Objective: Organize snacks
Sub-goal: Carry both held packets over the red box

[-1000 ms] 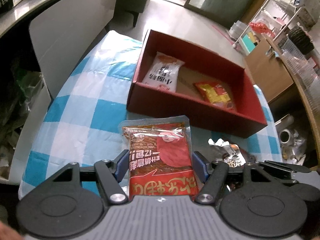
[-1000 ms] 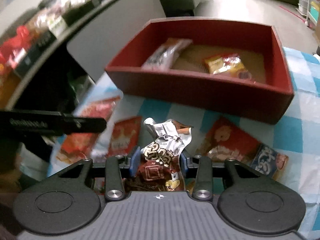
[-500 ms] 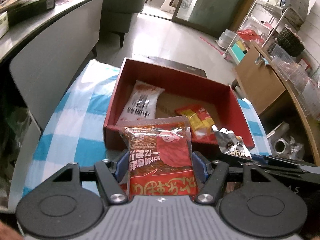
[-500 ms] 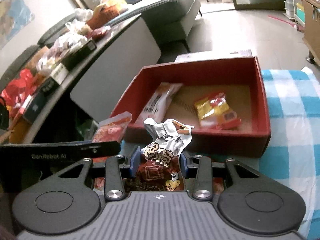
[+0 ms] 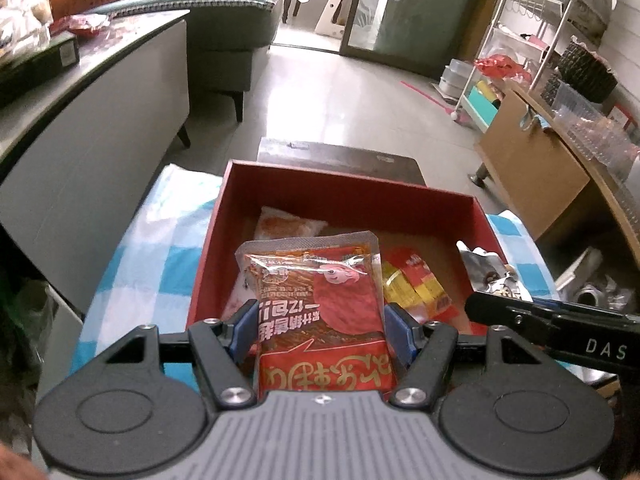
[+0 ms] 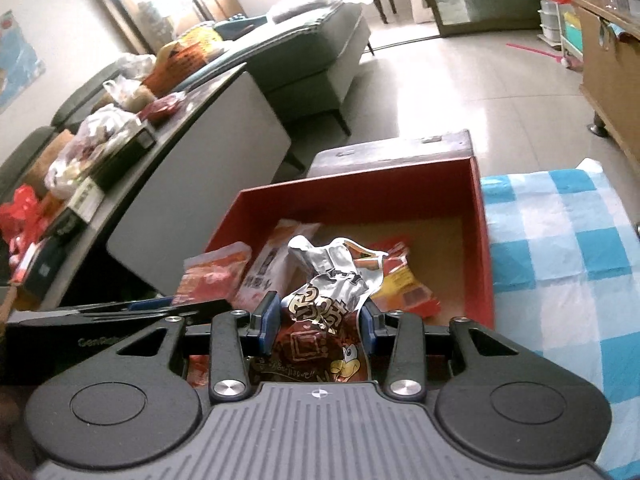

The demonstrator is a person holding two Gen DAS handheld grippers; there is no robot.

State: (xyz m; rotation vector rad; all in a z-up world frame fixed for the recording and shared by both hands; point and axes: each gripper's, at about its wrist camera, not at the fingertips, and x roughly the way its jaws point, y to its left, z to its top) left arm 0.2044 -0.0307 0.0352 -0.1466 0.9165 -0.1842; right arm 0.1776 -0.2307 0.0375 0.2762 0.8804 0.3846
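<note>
My left gripper (image 5: pixel 320 330) is shut on a red snack packet (image 5: pixel 316 300) with Chinese writing, held above the near part of the red box (image 5: pixel 344 192). My right gripper (image 6: pixel 318 322) is shut on a crumpled silver and brown snack bag (image 6: pixel 320 304), also over the red box (image 6: pixel 476 248). Inside the box lie a white and orange packet (image 5: pixel 290 224) and a yellow and red packet (image 5: pixel 420 284). The right gripper and its silver bag (image 5: pixel 488 272) show at the right of the left wrist view. The left gripper's packet (image 6: pixel 212 276) shows at the left of the right wrist view.
The box stands on a blue and white checked cloth (image 6: pixel 560 248). A grey counter (image 6: pixel 192 128) with assorted goods runs along the left. A sofa (image 5: pixel 224 28), a wooden cabinet (image 5: pixel 532 172) and a wire shelf (image 5: pixel 520 40) stand beyond on the tiled floor.
Both grippers have risen and moved forward with their snacks, from above the cloth in front of the box to over the box itself.
</note>
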